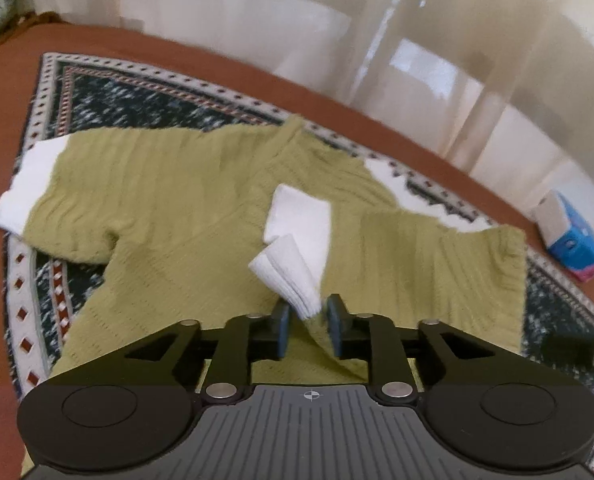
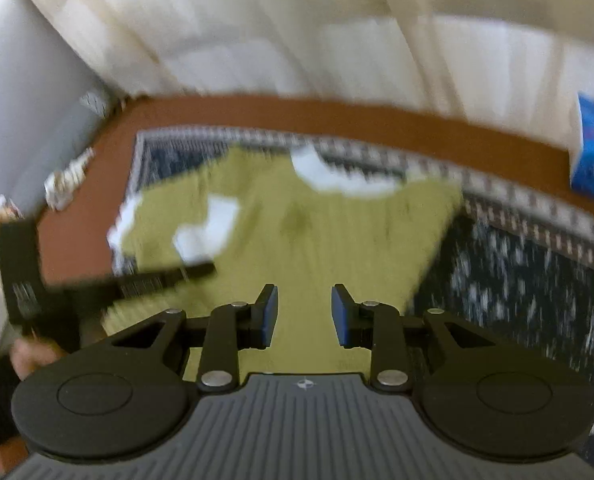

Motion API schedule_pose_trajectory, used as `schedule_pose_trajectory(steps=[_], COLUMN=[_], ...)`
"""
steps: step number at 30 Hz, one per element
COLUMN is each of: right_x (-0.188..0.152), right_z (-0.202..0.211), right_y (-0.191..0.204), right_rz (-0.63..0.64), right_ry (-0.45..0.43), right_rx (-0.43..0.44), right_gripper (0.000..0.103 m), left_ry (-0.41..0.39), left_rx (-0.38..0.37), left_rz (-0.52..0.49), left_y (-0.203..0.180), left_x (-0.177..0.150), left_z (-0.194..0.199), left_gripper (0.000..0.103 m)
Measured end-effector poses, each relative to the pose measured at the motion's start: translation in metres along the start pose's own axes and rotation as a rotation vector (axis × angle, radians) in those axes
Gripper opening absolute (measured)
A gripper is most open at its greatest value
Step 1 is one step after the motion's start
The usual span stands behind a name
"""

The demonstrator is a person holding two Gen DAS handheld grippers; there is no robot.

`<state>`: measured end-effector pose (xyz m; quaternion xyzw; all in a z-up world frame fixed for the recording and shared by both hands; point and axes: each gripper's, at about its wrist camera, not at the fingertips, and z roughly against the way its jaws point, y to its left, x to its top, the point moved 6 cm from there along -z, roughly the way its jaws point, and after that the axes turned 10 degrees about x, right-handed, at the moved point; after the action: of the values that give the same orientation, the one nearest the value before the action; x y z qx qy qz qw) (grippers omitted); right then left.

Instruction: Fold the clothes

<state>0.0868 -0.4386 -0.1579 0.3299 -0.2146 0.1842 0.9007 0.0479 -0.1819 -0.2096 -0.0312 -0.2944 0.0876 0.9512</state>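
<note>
A green knit sweater [image 1: 185, 184] with white cuffs lies flat on a patterned rug [image 1: 137, 96]. The left gripper [image 1: 308, 320], jaws spread, straddles one folded-in cuff [image 1: 297, 232]; the right gripper [image 2: 304, 312] hovers, jaws spread.

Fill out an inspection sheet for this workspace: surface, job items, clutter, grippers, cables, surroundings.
Surface: orange-brown bedspread with a patterned rug laid on it.
Job's things: green sweater with white cuffs spread on the rug; one sleeve is folded across the body, its white cuff near the left fingers.
Clutter: blue box at the far right edge; small pale items at the left edge, too blurred to name.
Grippers: left gripper open, sleeve fabric between its fingers; right gripper open, above the sweater, holding nothing.
Cables: nothing seen.
Surroundings: sheer curtains behind the bed.
</note>
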Motion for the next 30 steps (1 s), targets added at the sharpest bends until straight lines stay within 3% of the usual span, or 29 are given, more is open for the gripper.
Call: schedule_pose_trajectory(steps=[5,8,10,13,17,24,25,26,27,28,30], right_x=[-0.022,-0.010,0.004,0.029,0.055,0.062,0.061,0.059,0.059,0.058,0.060], right_z=[-0.014,-0.019,-0.021,-0.020,-0.017,-0.040,-0.044,-0.047,-0.046,-0.046,-0.041], right_y=[-0.013,-0.013,-0.016,-0.030,-0.060,-0.095,-0.095,-0.095,-0.093,-0.091,-0.089], right_rz=[-0.039,-0.030,-0.027,0.000,-0.043,-0.192,-0.210,-0.228,-0.234,-0.240,-0.252], right_ry=[0.044,0.019,-0.017,-0.096,-0.147,-0.125,-0.122,-0.118,-0.128,-0.137,-0.181], right_rx=[-0.021,-0.023,-0.045,-0.156,-0.262,-0.322,-0.309,-0.296,-0.292,-0.288,-0.296], right_gripper=[0.033,0.033,0.033,0.033,0.040,0.049,0.049,0.044,0.033,0.008,0.009], left_ry=[-0.015,-0.006,-0.017,-0.048,-0.046,-0.006,-0.006,-0.007,-0.007,-0.012,-0.039], left_rx=[0.063,0.074,0.066,0.048,-0.015,-0.095,-0.101,-0.106,-0.111,-0.116,-0.117], left_rz=[0.005,-0.004,0.001,0.002,-0.024,-0.112,-0.113,-0.119,-0.125,-0.123,-0.104], left_y=[0.009,0.017,0.023,0.028,0.024,0.017,0.018,0.018,0.018,0.019,0.025], left_x=[-0.007,-0.010,-0.006,0.005,0.016,0.012,0.011,0.011,0.011,0.011,0.010], left_z=[0.010,0.016,0.021,0.023,0.013,-0.008,-0.009,-0.009,-0.009,-0.008,-0.002], left_gripper=[0.041,0.041,0.045,0.060,0.060,0.060,0.055,0.033,0.004,0.005,0.004])
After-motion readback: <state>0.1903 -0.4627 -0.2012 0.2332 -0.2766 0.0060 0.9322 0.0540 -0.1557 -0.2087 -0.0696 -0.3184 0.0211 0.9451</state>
